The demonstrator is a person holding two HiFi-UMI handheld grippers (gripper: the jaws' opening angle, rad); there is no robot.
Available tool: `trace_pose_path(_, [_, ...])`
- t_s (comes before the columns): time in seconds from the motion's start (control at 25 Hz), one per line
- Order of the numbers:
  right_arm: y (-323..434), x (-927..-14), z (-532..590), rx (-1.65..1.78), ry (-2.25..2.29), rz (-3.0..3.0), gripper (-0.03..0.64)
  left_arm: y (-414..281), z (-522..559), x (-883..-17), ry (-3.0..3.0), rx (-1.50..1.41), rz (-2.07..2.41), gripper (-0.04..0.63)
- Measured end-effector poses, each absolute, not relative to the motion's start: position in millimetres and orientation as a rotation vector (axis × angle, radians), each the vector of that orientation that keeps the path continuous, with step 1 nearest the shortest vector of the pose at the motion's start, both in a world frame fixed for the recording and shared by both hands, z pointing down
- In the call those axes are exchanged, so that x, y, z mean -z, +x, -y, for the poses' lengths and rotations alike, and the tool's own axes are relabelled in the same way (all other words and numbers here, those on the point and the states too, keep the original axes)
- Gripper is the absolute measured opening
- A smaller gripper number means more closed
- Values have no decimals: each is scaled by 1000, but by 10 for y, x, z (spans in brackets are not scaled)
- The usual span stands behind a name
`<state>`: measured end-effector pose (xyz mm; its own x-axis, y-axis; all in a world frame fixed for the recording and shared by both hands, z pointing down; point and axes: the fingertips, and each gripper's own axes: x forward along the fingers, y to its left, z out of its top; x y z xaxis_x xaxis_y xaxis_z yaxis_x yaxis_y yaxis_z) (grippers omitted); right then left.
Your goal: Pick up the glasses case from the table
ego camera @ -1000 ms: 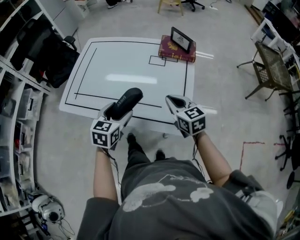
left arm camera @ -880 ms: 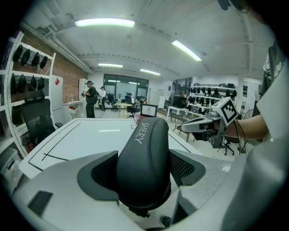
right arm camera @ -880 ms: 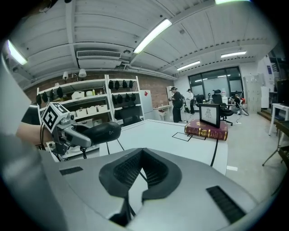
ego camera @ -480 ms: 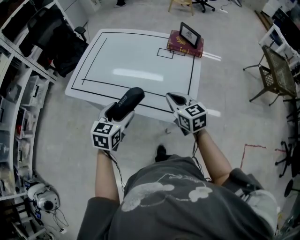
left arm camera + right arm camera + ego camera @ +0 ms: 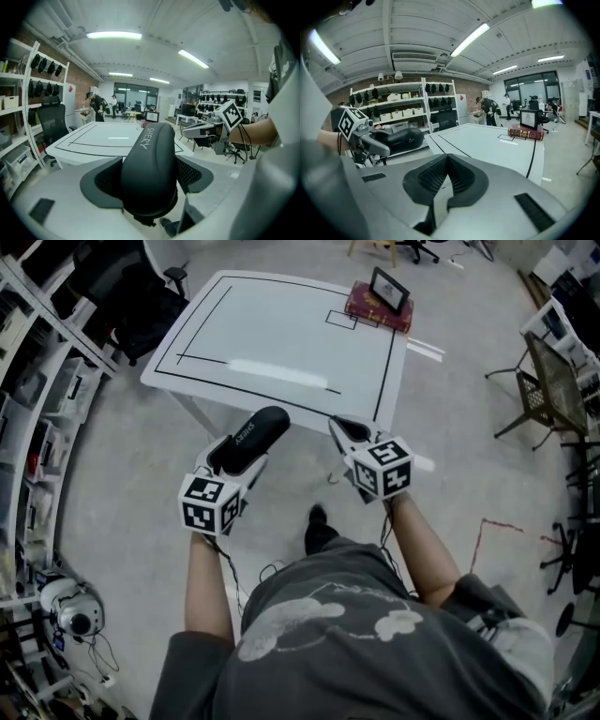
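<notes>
The black glasses case, printed with white letters, sits lengthwise between the jaws of my left gripper, which is shut on it. In the left gripper view the case fills the gap between both ribbed pads and juts forward past them. It is held in the air over the floor, short of the white table's near edge. My right gripper hovers beside it at the same height, jaws closed together with nothing in them. From the right gripper view the case shows at the left.
A dark red book with a small framed picture on it lies at the table's far right corner. Shelving runs along the left, with a black office chair beside it. A mesh chair stands at right.
Both grippers have drawn back from the table together, the left one carrying the case. The table now lies farther ahead, and the grippers are over bare floor.
</notes>
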<state>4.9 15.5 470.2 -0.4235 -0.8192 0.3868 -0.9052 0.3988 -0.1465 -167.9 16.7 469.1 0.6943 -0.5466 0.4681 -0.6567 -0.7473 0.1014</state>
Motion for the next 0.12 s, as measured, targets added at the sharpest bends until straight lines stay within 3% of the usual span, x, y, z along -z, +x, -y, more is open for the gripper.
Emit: trace_pose_path(0.12, [-94,-4678,-470,-489,1509,2409,-2,-1791,-462,-4667,2644,-595,953,341])
